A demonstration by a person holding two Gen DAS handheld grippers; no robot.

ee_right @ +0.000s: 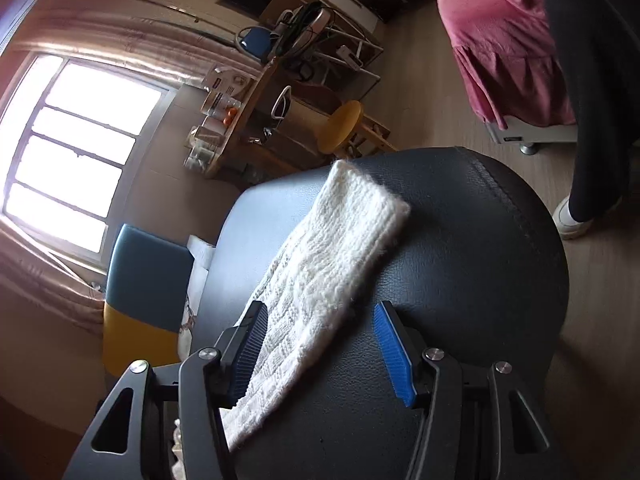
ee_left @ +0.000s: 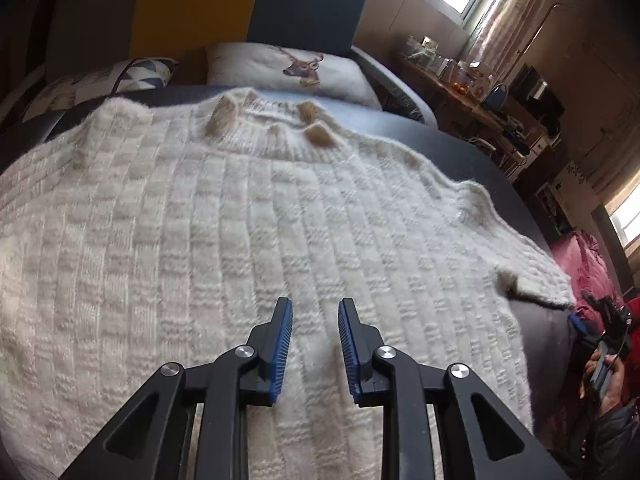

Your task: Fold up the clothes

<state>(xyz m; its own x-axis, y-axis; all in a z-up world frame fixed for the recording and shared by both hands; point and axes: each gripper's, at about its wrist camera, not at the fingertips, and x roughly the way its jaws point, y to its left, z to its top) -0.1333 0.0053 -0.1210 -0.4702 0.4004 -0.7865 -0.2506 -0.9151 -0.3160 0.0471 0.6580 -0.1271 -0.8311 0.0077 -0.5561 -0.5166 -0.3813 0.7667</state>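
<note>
A cream knitted sweater [ee_left: 224, 220] lies spread flat on a dark leather couch seat [ee_left: 452, 148], its collar with tan toggles [ee_left: 276, 124] at the far end. My left gripper [ee_left: 315, 312] hovers open just over the sweater's lower body, nothing between its blue pads. In the right wrist view one sleeve [ee_right: 324, 268] stretches across the dark seat [ee_right: 460, 280] towards its rounded edge. My right gripper [ee_right: 322, 316] is open over this sleeve, one finger on each side of it. The right gripper [ee_left: 580, 322] also shows at the sweater's right sleeve end in the left wrist view.
Two cushions [ee_left: 288, 70] rest against the blue and yellow backrest [ee_left: 312, 4] behind the collar. A cluttered wooden desk [ee_right: 256, 96] and a yellow stool [ee_right: 342, 124] stand beyond the couch. A pink-covered bed [ee_right: 500, 36] and a person's leg [ee_right: 588, 120] are at the right.
</note>
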